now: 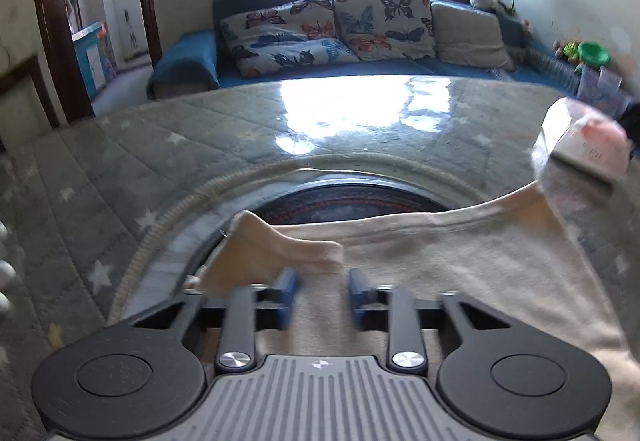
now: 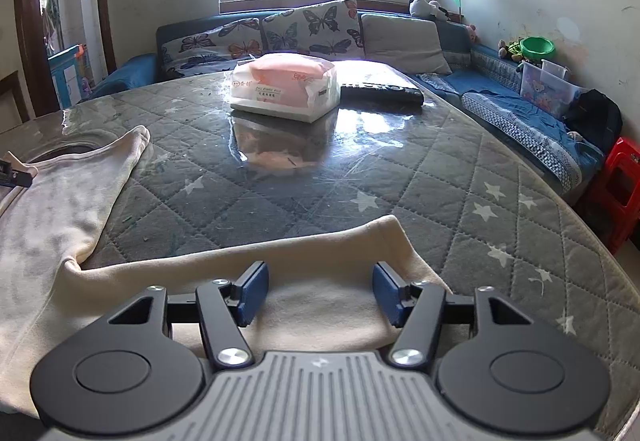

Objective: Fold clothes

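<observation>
A cream top [image 1: 440, 261] lies spread flat on the quilted grey star-patterned table [image 1: 160, 145]. My left gripper [image 1: 323, 293] hovers low over its upper edge, blue pads a small gap apart with only flat cloth showing between them; a raised fold of the cloth sits just ahead of the left pad. This view is blurred. In the right wrist view the same cream top [image 2: 52, 209] runs from the left side to a sleeve end under my right gripper [image 2: 320, 291], which stands wide open above it, holding nothing. A dark tip of the left gripper [image 2: 14, 173] shows at the far left edge.
A pink and white tissue pack [image 2: 284, 85] and a black remote [image 2: 380, 91] lie at the table's far side. A round opening [image 1: 352, 201] sits in the table just beyond the garment. A blue sofa [image 1: 188, 57] with butterfly cushions stands behind; a red stool [image 2: 616, 185] is at the right.
</observation>
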### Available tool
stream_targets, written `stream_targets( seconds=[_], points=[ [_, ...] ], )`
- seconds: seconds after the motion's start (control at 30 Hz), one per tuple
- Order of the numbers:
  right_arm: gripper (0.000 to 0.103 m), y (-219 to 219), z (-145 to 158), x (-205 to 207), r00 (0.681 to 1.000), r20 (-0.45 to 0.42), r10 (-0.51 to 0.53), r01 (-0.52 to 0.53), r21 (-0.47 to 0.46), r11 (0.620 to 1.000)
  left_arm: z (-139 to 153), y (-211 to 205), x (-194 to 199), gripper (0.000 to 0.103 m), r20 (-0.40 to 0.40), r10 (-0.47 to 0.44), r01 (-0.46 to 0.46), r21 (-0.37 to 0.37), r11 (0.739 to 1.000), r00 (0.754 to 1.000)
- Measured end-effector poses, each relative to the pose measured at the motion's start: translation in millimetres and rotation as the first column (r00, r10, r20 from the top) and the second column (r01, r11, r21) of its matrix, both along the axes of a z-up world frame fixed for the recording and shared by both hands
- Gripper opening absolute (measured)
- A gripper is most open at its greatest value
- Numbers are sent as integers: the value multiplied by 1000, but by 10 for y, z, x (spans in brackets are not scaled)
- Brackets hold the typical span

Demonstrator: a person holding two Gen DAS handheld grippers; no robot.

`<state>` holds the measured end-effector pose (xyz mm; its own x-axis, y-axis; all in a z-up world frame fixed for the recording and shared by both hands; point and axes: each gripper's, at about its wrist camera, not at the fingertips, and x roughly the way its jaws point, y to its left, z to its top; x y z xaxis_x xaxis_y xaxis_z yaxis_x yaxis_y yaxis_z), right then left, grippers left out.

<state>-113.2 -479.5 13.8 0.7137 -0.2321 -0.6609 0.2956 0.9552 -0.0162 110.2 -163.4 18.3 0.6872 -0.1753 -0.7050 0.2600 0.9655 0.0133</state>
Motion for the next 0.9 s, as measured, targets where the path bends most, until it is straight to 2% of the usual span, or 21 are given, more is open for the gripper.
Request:
stream_targets(
  seconds=[0.03, 0.1, 0.17, 0.3, 0.5, 0.63, 0.77, 0.9],
  points=[
    [61, -3, -1, -2, 1000, 1, -1, 1, 1, 1000, -1, 49, 3, 8, 0, 7, -7, -19, 1000, 1000],
    [61, -4, -1, -2, 1000, 1, 0, 0, 1, 1000, 44, 186, -15, 4, 3, 40, -39, -69, 997, 999],
    [61, -6, 1, -1, 1000, 1, 1, -1, 0, 1000, 119, 335, -56, 3, 14, 73, -71, -118, 991, 997],
    [62, -15, 3, 6, 1000, -3, 4, -4, -2, 1000, 413, 802, -356, 3, 85, 154, -136, -184, 973, 984],
    [62, 5, 9, 18, 1000, -9, 12, -12, -19, 1000, 839, 1530, -837, 3, 178, 280, -225, -274, 935, 943],
    [63, 4, 16, 30, 1000, -14, 17, -18, -24, 1000, 958, 2010, -1203, 2, 210, 335, -283, -242, 928, 918],
    [66, 27, 27, 45, 999, -25, 28, -30, -51, 998, 843, 2341, -1452, 2, 194, 368, -349, -126, 929, 910],
    [66, 50, 37, 60, 999, -36, 39, -42, -79, 996, 574, 2557, -1565, 3, 136, 403, -408, 10, 913, 905]
  ],
)
